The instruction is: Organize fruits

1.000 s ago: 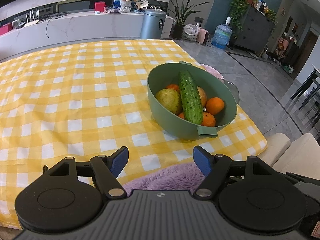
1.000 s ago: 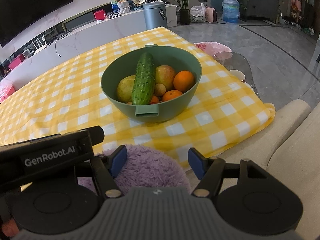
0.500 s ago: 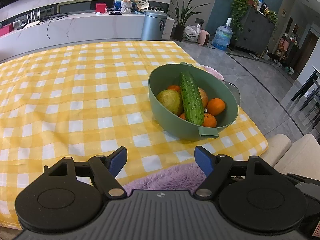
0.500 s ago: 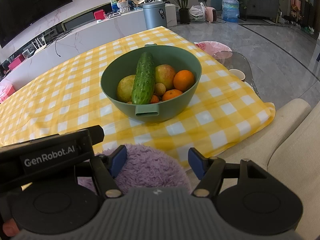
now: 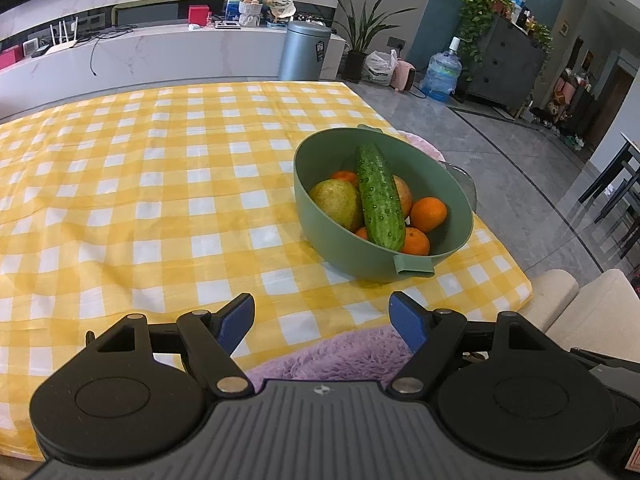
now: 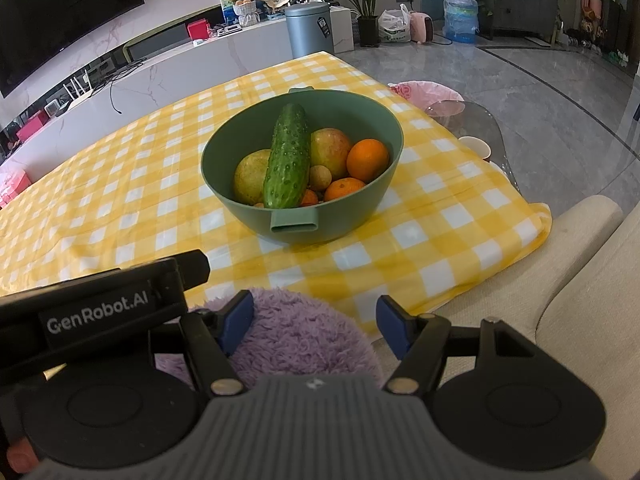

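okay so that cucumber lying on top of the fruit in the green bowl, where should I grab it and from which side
Grip the cucumber across its middle, coming from above. It lies on top of the other fruit, its ends toward the green bowl wall, long sides exposed.

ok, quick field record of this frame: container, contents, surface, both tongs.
container: green bowl, on the table near the right-hand edge
top item: cucumber, lying across the other fruit
other contents: oranges, a reddish apple, a yellow-green fruit, a small brown round fruit
surface: yellow checked tablecloth
left tongs: open, empty, short of the bowl
right tongs: open, empty, over purple fluffy fabric
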